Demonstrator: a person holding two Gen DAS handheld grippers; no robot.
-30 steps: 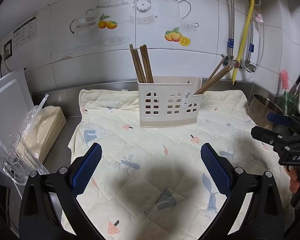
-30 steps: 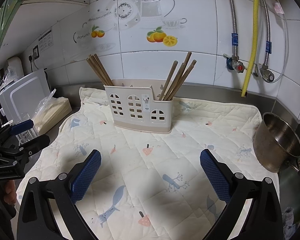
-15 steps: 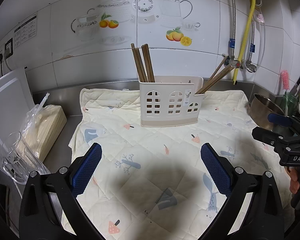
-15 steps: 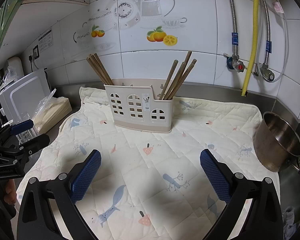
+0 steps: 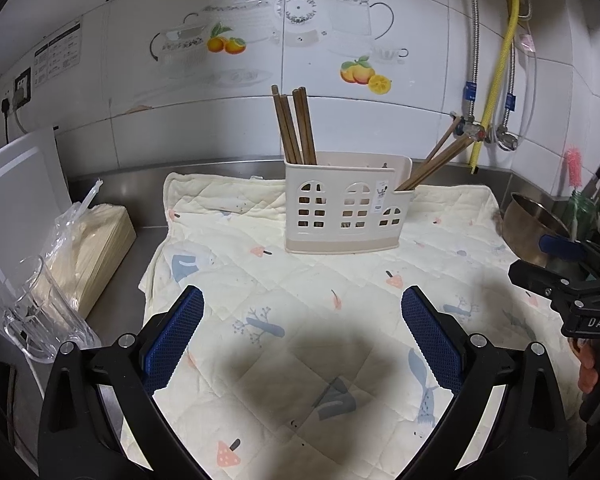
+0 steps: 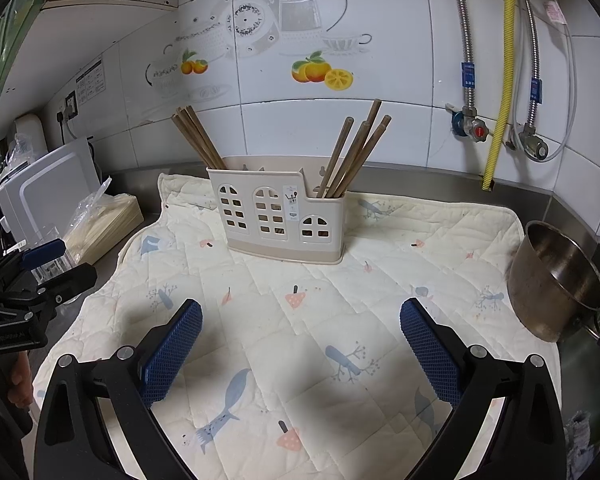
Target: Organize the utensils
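Note:
A beige plastic utensil holder point(image 5: 346, 208) point(image 6: 280, 216) with window cut-outs stands upright at the back of a quilted mat point(image 5: 300, 300) point(image 6: 300, 320). One bunch of brown chopsticks point(image 5: 294, 126) point(image 6: 198, 138) stands in its left compartment, and a second bunch point(image 5: 436, 160) point(image 6: 356, 148) leans right out of the low right compartment. My left gripper point(image 5: 302, 316) is open over the mat's near part, holding nothing. My right gripper point(image 6: 300, 320) is open too, with nothing between its blue pads. Each gripper shows at the edge of the other's view.
A steel pot point(image 6: 556, 276) point(image 5: 534, 224) sits at the mat's right edge. On the left are a clear glass jug point(image 5: 40, 316), a bagged stack of disposable chopsticks point(image 5: 92, 248) and a white board point(image 5: 16, 196). Pipes and valves point(image 6: 476, 128) run down the tiled wall.
Both views have hardly shifted; the left wrist camera drifted very slightly, so the holder sits a touch further right. Both grippers stay open and empty.

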